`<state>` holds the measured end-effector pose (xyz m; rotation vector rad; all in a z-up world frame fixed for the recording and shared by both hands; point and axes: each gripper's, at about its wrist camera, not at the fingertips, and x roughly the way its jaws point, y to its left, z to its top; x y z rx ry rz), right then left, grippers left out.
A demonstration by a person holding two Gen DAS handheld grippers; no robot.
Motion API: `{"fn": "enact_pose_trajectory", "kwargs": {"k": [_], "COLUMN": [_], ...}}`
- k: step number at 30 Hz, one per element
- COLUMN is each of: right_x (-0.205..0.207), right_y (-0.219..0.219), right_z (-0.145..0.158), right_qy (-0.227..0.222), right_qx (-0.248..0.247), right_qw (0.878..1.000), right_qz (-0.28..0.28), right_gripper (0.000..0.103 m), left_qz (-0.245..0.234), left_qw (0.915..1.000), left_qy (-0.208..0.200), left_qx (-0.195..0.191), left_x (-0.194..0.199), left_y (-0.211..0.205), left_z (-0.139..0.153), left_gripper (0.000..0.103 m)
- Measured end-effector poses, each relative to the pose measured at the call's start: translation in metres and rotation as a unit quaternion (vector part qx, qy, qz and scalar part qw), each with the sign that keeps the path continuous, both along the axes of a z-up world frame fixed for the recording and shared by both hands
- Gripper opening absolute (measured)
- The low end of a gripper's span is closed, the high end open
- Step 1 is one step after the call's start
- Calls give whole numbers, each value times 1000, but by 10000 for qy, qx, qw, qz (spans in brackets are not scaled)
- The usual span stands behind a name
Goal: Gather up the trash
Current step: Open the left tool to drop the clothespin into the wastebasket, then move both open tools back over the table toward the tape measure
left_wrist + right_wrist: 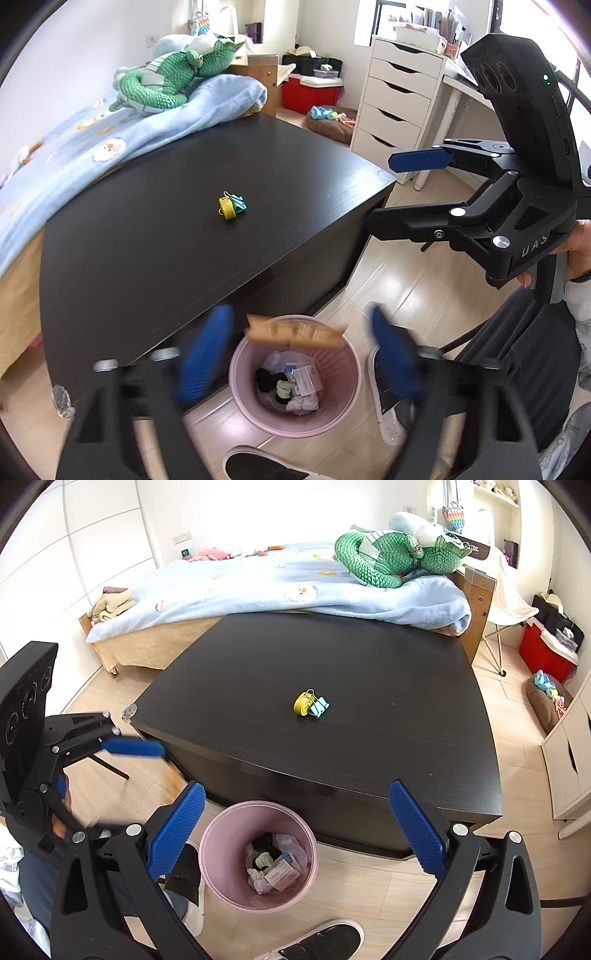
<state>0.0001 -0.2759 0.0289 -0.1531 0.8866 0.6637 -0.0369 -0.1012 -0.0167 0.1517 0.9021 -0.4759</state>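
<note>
A pink bin (240, 391) (214, 853) stands on the floor against the dark table's front, holding white tissue, a small carton and something black. My left gripper (299, 354) hangs open over it. A flat tan piece (295, 334), blurred, is in the air between its blue pads and just above the rim, touching neither pad. In the right wrist view it shows as an orange streak (174, 777) beside the left gripper (125, 786). My right gripper (297, 830) (391, 192) is open and empty, right of the bin. Yellow and teal binder clips (232, 206) (311, 704) lie on the table (147, 240) (369, 657).
A bed with a blue blanket (258, 587) and a green plush (162, 85) lies behind the table. White drawers (399, 103) stand at the right. The person's shoes (388, 406) (325, 941) are beside the bin. A black chair (517, 350) is close on the right.
</note>
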Motion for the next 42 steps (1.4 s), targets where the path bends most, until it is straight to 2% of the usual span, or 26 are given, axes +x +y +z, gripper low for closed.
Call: {"fn": "enact_pose_trajectory", "kwargs": {"k": [8,22,32,42], "right_x": [1,6,37,77], "right_y": [2,1,-2,1], "right_z": [-2,-3,2,5], "right_qy": [26,21,-76,65], "right_qx": [-32,-42,-163,-177], "right_qw": [10000,10000,9989,9976], "right_qz": [27,-88,-433,-673], "right_gripper": [99,100,100,100], "left_qz": [202,724,1028,1212], "left_qw": [9998,9972,9945,9925], "left_qy": [-57,-152,-135,31], "left_qx": [26,61,133,138], "left_x": [3,15,40,75], "left_y": [5,22,28,35], "left_z": [0,3,1,2], "left_gripper": [95,95,95,95]}}
